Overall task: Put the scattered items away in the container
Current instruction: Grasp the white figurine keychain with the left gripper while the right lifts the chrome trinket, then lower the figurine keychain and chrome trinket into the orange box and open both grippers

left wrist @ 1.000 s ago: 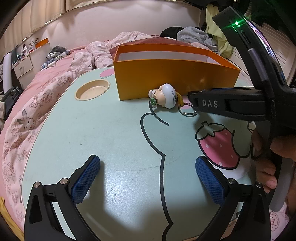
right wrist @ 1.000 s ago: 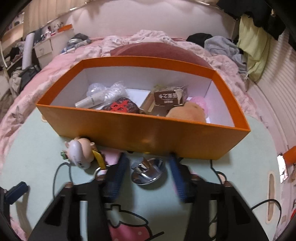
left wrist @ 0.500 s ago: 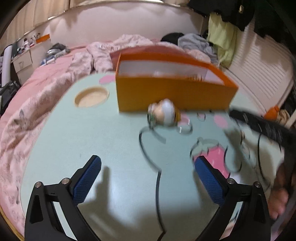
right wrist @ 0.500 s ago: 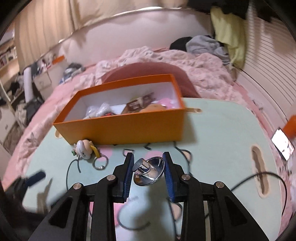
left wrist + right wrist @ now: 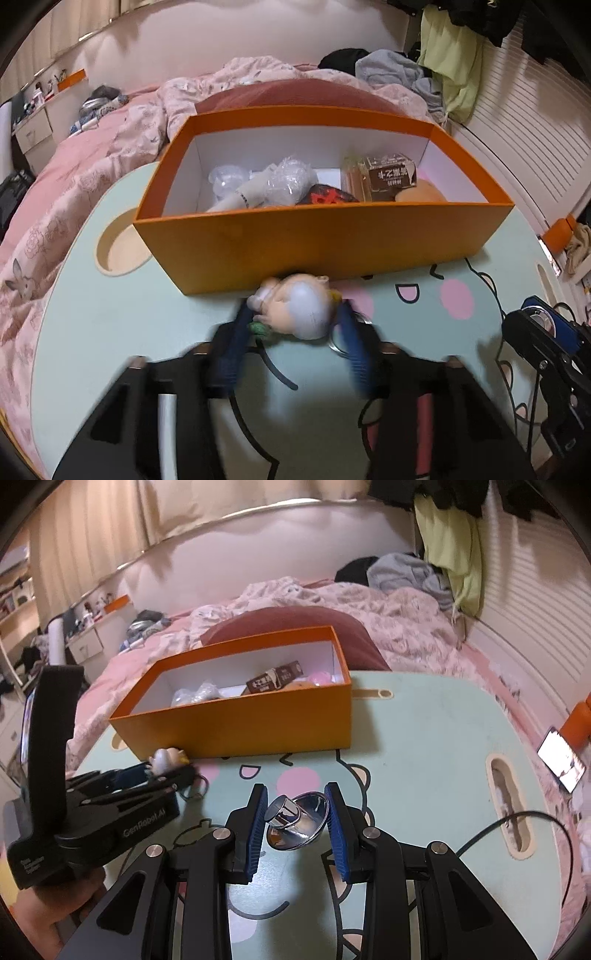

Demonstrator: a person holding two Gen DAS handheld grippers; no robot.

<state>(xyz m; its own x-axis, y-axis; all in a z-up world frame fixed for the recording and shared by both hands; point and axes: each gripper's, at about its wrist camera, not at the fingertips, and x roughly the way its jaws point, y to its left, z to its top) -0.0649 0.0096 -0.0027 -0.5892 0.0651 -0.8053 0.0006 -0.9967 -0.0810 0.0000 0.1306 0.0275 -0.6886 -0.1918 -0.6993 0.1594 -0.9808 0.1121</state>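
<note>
Left hand-held gripper [image 5: 291, 334]: pitched steeply down toward the table [image 5: 110, 332], its blue pads blurred because the jaws are closing. A small figurine keychain [image 5: 299, 310] lies between the pads, on the table just in front of the near wall of the orange box [image 5: 325, 236]; whether the pads already press on it cannot be told. In the right wrist view the same hand-held gripper [image 5: 162, 775] reaches in from the left edge, angled toward the near left corner of the box [image 5: 258, 716], with the figurine keychain [image 5: 164, 760] at its tips and its key ring on the table beside it. A hand [image 5: 51, 904] grips the handle at the lower left.

Right hand-held gripper [image 5: 295, 812]: tilted downward over the cartoon-printed table [image 5: 424, 738], well to the near right of the box. It is clenched on a shiny metal funnel-shaped piece [image 5: 295, 821], which hangs between the blue pads with its knob toward the left pad. In the left wrist view this hand-held gripper [image 5: 546, 328] appears at the right edge.

The box stands at the far side of the table and holds wrapped items and a small brown carton [image 5: 391, 177].
</note>
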